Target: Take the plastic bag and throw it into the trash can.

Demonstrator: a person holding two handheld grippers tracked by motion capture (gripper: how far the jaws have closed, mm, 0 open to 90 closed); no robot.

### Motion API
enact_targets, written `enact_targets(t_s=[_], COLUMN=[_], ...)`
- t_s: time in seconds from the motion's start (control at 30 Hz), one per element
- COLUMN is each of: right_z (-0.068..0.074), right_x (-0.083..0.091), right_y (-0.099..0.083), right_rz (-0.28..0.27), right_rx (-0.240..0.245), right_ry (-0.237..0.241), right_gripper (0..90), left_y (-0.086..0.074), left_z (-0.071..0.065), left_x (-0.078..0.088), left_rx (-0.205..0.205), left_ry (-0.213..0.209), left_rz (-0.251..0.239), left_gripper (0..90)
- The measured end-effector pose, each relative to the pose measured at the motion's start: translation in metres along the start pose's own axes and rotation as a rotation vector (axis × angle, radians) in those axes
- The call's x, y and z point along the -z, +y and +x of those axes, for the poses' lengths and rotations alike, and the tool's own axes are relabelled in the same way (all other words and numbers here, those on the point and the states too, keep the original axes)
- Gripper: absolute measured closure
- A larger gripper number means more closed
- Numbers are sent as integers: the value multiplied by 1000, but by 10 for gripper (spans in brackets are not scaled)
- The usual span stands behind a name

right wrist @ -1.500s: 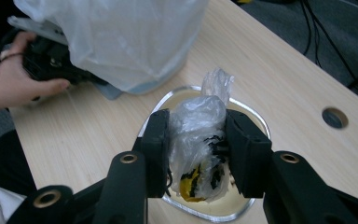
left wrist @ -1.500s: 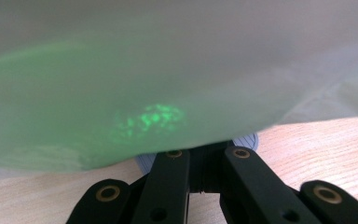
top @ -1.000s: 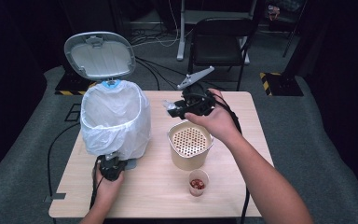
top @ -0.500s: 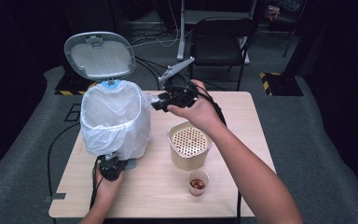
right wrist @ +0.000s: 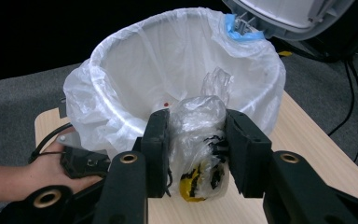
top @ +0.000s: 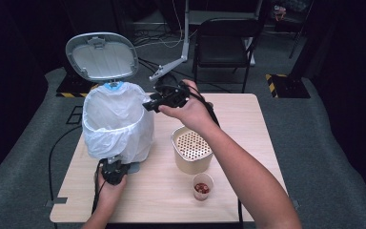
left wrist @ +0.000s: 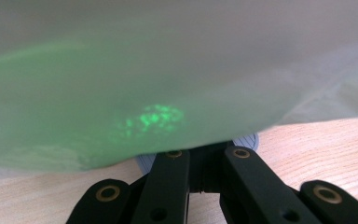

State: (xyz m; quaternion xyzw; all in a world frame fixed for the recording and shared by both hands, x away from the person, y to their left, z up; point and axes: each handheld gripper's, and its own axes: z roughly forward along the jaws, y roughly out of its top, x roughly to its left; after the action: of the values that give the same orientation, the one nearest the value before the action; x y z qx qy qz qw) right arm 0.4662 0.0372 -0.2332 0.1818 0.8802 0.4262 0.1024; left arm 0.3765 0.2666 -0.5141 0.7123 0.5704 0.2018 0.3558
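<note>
The right gripper (right wrist: 193, 154) holds a knotted clear plastic bag (right wrist: 200, 140) between its jaws, which are closed part-way onto it so the pads press in from both sides. The move ahead turns on one relation: the bin's mouth lies just beyond and below the bag. In the right gripper view the bag hangs in front of the near rim of the lined bin (right wrist: 121, 107), not yet over the opening, so a short carry forward over that rim looks like what remains before a release. From the high view the right gripper (top: 158, 101) sits at the bin's right side, close to the rim of the white liner (top: 119, 119), and is clearly the nearer hand for the drop. The bag is crumpled and translucent, longer top to bottom, with a twisted tuft at the top and yellow and black scraps at its bottom. The left gripper (top: 112, 171) rests near the front left edge of the table (top: 248, 124) with its jaws shut at the bin's foot, seemingly on the pedal, since the grey lid (top: 102, 56) stands open behind.
</note>
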Motion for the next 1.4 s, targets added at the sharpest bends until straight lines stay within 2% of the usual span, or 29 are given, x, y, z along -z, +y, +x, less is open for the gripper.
enact_targets(t_s=[0.03,0.07,0.1,0.2,0.23,0.33,0.37,0.47,0.5,0.53,0.57,0.6,0.63,0.67,0.7,0.8,0.83,0.87,0.93,0.97,1.0,1.13,1.23,1.27,1.3,1.33,1.4], right_z=[1,1,1,1,1,2,2,1,1,1,2,2,3,4,5,10,11,11,13,16,16,22,25,28,28,29,29], right_x=[-5,-9,-9,-20,-25,-34,-38,-46,-46,-51,-52,-55,-57,-58,-60,-64,-66,-67,-68,-71,-71,-77,-81,-82,-82,-83,-82], right_y=[2,3,3,6,7,11,12,15,15,16,17,17,17,18,19,22,22,23,25,26,26,28,30,30,30,30,30], right_rz=[-1,0,0,-7,-5,2,4,18,18,20,20,6,9,20,14,8,3,-7,-1,-1,-1,10,8,0,0,-7,-14], right_rx=[-3,-2,-2,4,11,25,29,25,25,25,21,33,31,32,44,42,42,58,55,80,80,103,99,77,77,80,77], right_ry=[6,6,6,-3,-1,-2,-3,2,2,4,7,9,14,17,18,22,24,25,28,33,33,29,41,46,46,45,49], right_gripper=[624,625,625,624,624,624,623,623,623,623,624,624,624,624,623,623,623,623,623,624,624,624,612,583,583,533,504], left_y=[0,0,0,0,0,0,0,0,0,0,0,0,0,0,0,0,0,0,0,0,0,0,0,0,0,0,0], left_z=[2,2,2,2,-1,-2,-2,-2,0,1,-2,-2,-1,-1,-1,2,-1,-1,0,-1,-2,-1,2,-1,-1,0,0], left_x=[1,2,2,1,1,0,0,0,2,2,0,0,1,0,1,1,1,1,1,0,0,1,1,1,1,1,1], left_rx=[-25,-28,-28,-19,8,20,25,28,-1,-13,26,26,-2,8,1,-26,6,0,-9,18,24,-2,-22,9,9,7,8], left_ry=[12,33,33,16,0,-1,16,4,-11,-6,4,4,-7,2,3,23,8,-4,-4,8,11,3,20,7,7,-2,-2], left_rz=[18,27,27,16,-1,-16,-18,-11,13,21,-11,-11,-2,-9,1,17,-3,3,6,-16,-16,-2,14,-4,-4,-5,-3], left_gripper=[900,900,900,900,900,900,900,900,900,900,900,900,900,900,900,900,900,900,900,900,900,900,900,900,900,900,900])
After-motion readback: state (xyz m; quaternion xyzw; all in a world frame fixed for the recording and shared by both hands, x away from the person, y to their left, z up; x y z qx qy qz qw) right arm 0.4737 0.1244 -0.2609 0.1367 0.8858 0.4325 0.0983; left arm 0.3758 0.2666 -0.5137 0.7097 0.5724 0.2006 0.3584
